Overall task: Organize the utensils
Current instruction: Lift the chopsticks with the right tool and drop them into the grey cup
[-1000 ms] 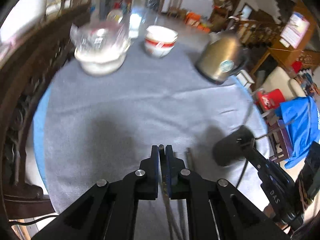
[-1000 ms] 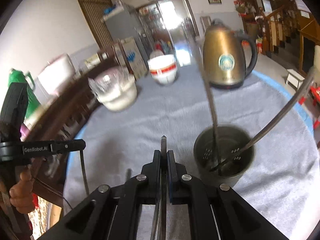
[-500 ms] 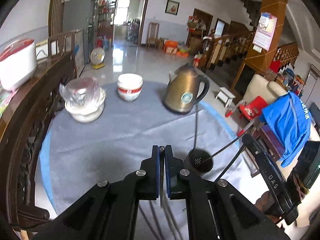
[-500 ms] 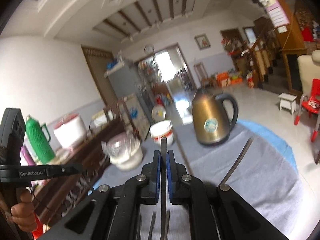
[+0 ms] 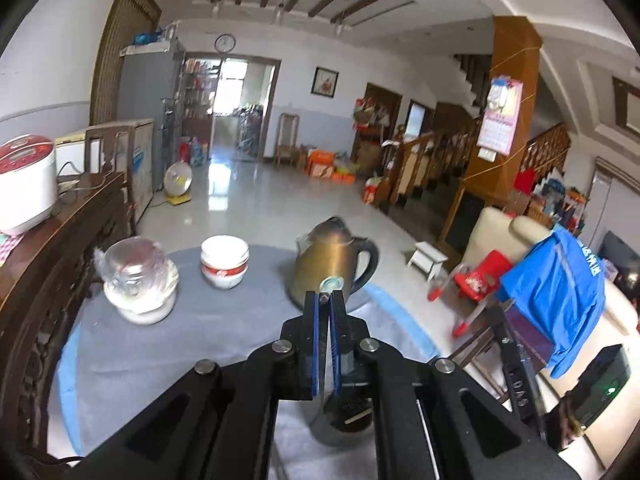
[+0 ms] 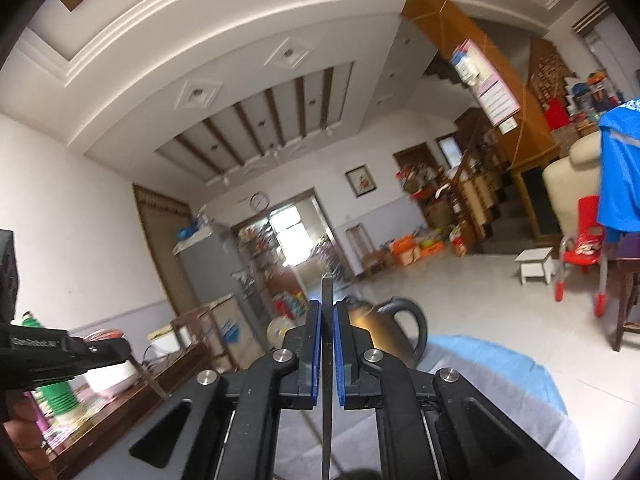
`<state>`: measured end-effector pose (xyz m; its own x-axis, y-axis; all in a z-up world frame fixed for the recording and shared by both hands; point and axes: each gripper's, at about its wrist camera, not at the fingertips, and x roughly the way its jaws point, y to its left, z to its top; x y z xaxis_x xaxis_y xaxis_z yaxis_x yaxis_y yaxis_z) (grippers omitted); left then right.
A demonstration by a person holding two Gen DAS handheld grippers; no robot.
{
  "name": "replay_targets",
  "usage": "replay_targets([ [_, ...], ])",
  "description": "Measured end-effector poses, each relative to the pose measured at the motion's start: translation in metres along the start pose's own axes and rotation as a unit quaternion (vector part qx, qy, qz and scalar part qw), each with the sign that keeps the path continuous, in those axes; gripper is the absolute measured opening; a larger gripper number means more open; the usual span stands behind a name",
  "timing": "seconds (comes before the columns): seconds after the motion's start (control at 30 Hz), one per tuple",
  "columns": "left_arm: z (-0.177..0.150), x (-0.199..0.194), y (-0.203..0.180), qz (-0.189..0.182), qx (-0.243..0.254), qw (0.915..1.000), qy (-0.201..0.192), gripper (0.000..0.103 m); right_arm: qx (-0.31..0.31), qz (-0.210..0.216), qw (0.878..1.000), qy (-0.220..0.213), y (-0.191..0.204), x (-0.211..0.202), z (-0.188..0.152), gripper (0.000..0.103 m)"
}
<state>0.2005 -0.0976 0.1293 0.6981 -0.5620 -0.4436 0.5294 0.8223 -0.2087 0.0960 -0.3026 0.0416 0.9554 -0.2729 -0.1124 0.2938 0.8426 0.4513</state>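
Observation:
My left gripper is shut on a thin metal utensil whose top edge barely shows between the blue pads. It is raised above the dark metal utensil holder, which sits on the grey tablecloth just under the jaws. My right gripper is shut on a thin metal utensil handle that sticks up between the pads and runs down below them. The right gripper is tilted up toward the ceiling; the holder's rim is a dark edge at the bottom of that view.
A brass kettle stands at the back of the table, also in the right wrist view. A red-and-white bowl stack and a glass-lidded white pot stand back left. A dark wooden sideboard borders the left edge.
Both grippers have risen and tilted upward, each still shut on its utensil. The holder has slid from ahead of the left gripper to under it.

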Motion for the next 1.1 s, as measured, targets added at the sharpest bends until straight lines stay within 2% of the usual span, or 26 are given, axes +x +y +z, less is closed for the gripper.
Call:
replay_targets([
  [0.1, 0.000, 0.005, -0.010, -0.018, 0.007, 0.9998, -0.004, 0.005, -0.017, -0.012, 1.000, -0.005, 0.003, 0.006, -0.002, 0.006],
  [0.2, -0.005, 0.016, -0.018, -0.029, 0.011, 0.9994, 0.013, 0.005, -0.040, -0.020, 0.999, 0.004, 0.006, 0.011, -0.010, 0.006],
  [0.4, -0.026, 0.055, -0.023, -0.036, 0.015, 0.9952, 0.090, 0.006, -0.040, -0.022, 0.997, 0.065, -0.002, 0.027, -0.028, 0.006],
  [0.57, -0.043, 0.071, -0.022, -0.023, 0.024, 0.9914, 0.126, 0.007, -0.014, -0.020, 0.992, 0.124, -0.021, 0.032, -0.036, 0.009],
  [0.6, -0.045, 0.071, -0.020, -0.021, 0.024, 0.9911, 0.129, 0.009, -0.009, -0.020, 0.991, 0.135, -0.024, 0.034, -0.037, 0.010],
  [0.67, -0.050, 0.069, -0.016, -0.015, 0.024, 0.9910, 0.131, 0.023, 0.005, -0.016, 0.989, 0.150, -0.033, 0.033, -0.037, 0.010],
  [0.7, -0.052, 0.068, -0.014, -0.014, 0.024, 0.9910, 0.131, 0.042, 0.010, -0.017, 0.988, 0.154, -0.034, 0.032, -0.036, 0.010],
  [0.73, -0.054, 0.064, -0.011, -0.011, 0.023, 0.9916, 0.127, 0.055, 0.016, -0.020, 0.987, 0.157, -0.038, 0.031, -0.035, 0.010],
  [0.87, -0.064, 0.045, -0.001, 0.006, 0.030, 0.9938, 0.107, 0.058, 0.038, -0.014, 0.988, 0.152, -0.055, 0.015, -0.030, 0.014],
  [1.1, -0.096, 0.027, 0.010, 0.034, 0.023, 0.9909, 0.128, 0.064, 0.063, -0.026, 0.989, 0.132, -0.072, -0.011, -0.020, 0.018],
])
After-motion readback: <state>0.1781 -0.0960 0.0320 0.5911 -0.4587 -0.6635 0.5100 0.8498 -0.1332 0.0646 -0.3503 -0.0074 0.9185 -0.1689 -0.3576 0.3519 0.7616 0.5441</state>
